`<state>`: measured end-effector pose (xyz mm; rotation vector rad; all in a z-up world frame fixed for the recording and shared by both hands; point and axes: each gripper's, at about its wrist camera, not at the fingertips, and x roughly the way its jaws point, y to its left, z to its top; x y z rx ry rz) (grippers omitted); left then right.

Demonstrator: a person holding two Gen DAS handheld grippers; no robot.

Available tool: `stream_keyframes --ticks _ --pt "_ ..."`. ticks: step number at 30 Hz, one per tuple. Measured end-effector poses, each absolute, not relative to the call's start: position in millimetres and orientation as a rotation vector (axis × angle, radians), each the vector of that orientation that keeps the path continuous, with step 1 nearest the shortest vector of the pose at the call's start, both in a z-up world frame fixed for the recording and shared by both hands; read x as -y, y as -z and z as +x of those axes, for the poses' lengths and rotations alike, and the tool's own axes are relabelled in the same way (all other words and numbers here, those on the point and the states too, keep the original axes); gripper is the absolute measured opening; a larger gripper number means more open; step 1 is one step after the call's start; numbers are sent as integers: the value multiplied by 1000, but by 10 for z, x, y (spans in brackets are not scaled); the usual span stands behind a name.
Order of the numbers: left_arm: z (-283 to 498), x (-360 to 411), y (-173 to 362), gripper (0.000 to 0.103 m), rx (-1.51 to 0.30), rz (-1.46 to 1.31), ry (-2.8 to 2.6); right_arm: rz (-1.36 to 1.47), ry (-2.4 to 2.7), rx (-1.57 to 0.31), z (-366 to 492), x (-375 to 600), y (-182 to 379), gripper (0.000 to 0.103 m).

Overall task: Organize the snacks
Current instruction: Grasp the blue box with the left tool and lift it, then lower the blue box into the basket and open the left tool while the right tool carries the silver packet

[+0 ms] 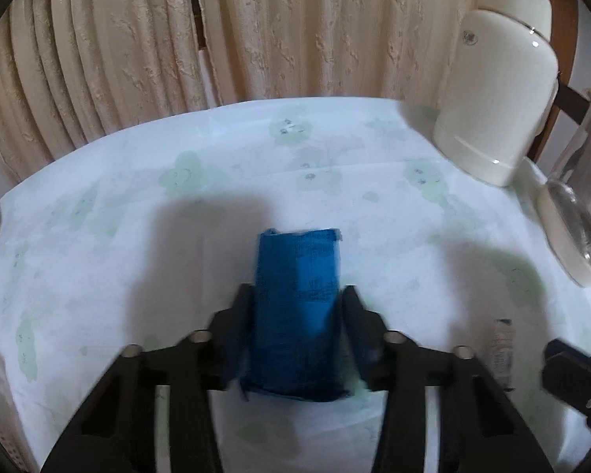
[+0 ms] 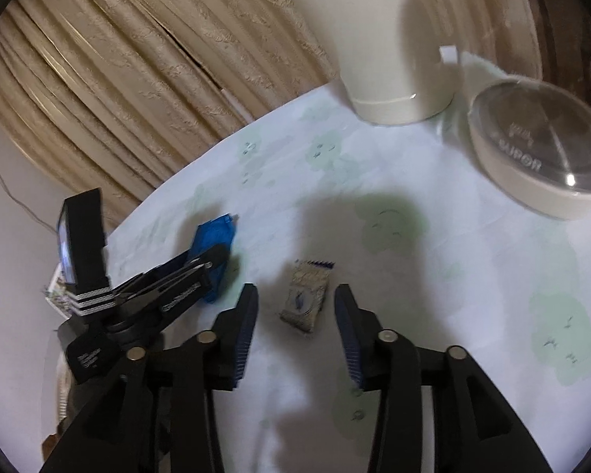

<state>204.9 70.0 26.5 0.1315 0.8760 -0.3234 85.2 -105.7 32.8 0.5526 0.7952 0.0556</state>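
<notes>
Curtain: cream, patterned, pleated fabric curtain [image 1: 145, 47] fills the upper part of the left wrist view and the upper left of the right wrist view.
Table: round table under a pale white cloth with faint green flower prints [image 1: 98, 216]; its far edge curves across the middle of the left wrist view.
Left gripper: black two-finger left gripper [image 1: 297, 307] at lower centre of the left wrist view; its jaws are closed in against both sides of the packet. In the right wrist view it shows at left, reaching in from the table edge.
Blue snack: blue rectangular foil snack packet [image 1: 299, 307] held between the left fingers, centre of the left wrist view; in the right wrist view it is at left of centre, just above the cloth or on it, I cannot tell which.
Right gripper: black two-finger right gripper [image 2: 295, 307] at lower centre of the right wrist view, jaws spread wide and holding nothing.
Beige snack: small beige crinkled snack wrapper with a dark blue zigzag end [image 2: 305, 295] lies on the cloth between the open right fingers, touching neither.
Kettle: cream plastic kettle with a handle [image 2: 382, 39], upper right of centre, standing on the cloth.
Glass jug: clear glass jug on a cream base [image 2: 539, 146], right of the kettle, near the table edge.
</notes>
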Motion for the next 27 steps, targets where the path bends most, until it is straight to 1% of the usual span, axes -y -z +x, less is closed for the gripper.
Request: stream_keyframes --ticks 11,27 --pt "1816 -1044 -440 41 -822 12 309 530 -17 -798 907 1105 -247 43" --pt "1394 -1379 -783 41 -757 -22 273 335 10 -839 1146 777 -168 43"
